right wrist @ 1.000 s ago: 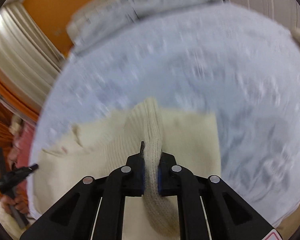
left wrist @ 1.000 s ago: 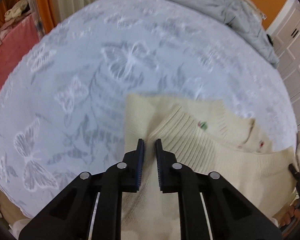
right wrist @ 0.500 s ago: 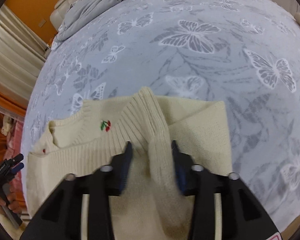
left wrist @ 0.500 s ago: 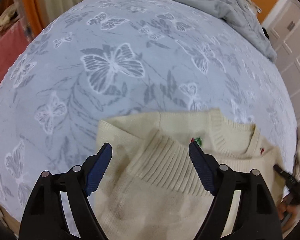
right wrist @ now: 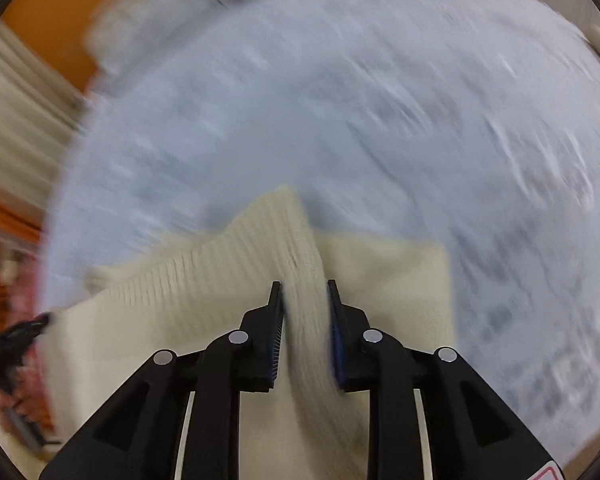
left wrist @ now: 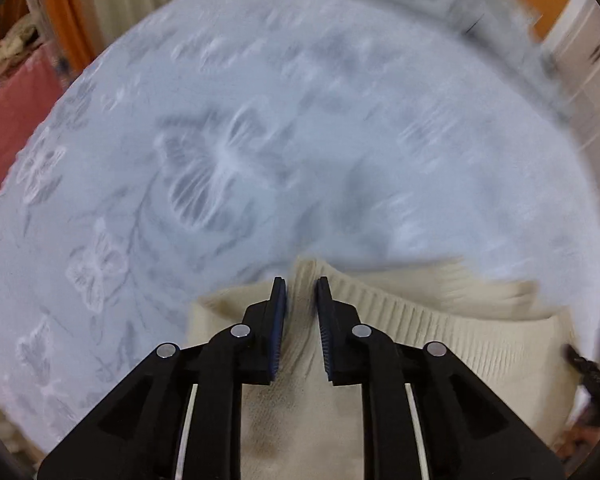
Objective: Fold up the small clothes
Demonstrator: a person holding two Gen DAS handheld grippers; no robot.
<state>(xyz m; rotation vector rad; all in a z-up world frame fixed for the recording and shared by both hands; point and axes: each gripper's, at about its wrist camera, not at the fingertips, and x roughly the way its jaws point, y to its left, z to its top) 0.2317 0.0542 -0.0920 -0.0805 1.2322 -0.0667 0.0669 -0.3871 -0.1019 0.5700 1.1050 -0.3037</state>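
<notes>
Gripping cream sweater ribbed hem, both grippers' jaws clamped on knit; uneven lift risks skewed fold on bed.

pale blue butterfly bedspread — grey blanket at its far edge.

left gripper: matte black angular linkage | four round silver pivot pins | blue ridged pads on inner finger faces | white strips along lower arms || right gripper: same build | red-outlined sticker, lower right corner
</notes>
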